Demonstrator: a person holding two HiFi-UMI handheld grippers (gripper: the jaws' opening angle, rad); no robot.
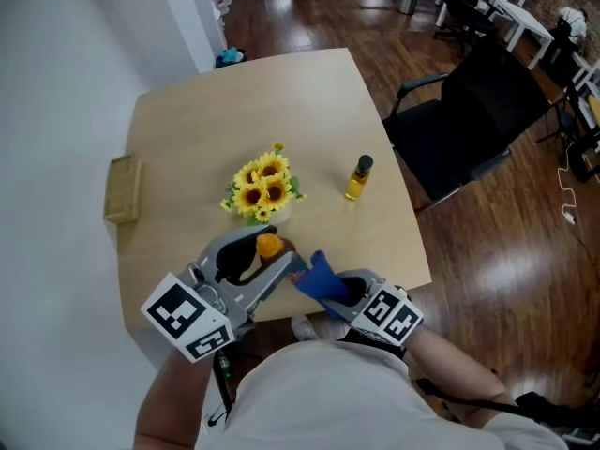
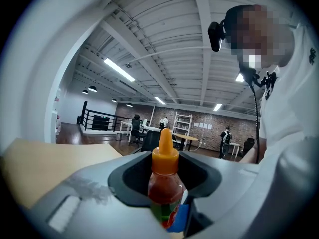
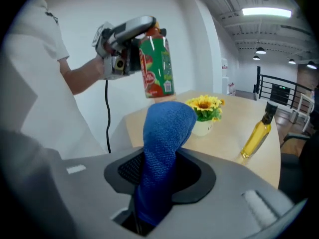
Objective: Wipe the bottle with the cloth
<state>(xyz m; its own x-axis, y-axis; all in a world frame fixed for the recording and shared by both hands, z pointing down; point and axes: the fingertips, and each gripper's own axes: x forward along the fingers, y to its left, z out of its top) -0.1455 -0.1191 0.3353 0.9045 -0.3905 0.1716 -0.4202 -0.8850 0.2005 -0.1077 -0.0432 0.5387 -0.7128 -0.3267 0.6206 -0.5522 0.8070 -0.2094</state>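
**Bench and surroundings.** The bench (image 1: 187, 129) carries nothing that is being worked on. A black chair (image 1: 478, 120) stands off its far right edge.

**Left gripper.** Your left gripper (image 2: 164, 180) is raised off the bench near your body. Its fingers pinch the bottle (image 3: 157, 66) by the body. The bottle has an orange cap, red contents and a green label. The right gripper view shows it held in the air, tilted a little.

**Right gripper.** Your right gripper (image 3: 159, 183) sits just beside the left one. Its fingers are pressed onto the blue cloth (image 3: 167, 143), which stands up out of them in a folded hump.

**Contact.** The top of the cloth lies right under the lower end of the bottle. Blue cloth also shows next to the bottle's base in the left gripper view. I cannot tell whether the two touch.

**Other items.** A pot of sunflowers (image 1: 262, 190) stands mid-bench. A wooden block (image 1: 123, 189) lies at the left edge. A small oil bottle (image 1: 358, 178) stands upright to the right of the flowers, well apart from both grippers.

**Progress, as judged.**
- Done: both pick-ups. You have the bottle in one gripper and the cloth in the other, and the two are brought together.
- Outstanding: the wiping. No view shows the cloth wrapped round or pressed flat against the label, so most of the bottle's surface is likely unwiped.
- At best you are at the very start of the first stroke, at the bottle's lower end.
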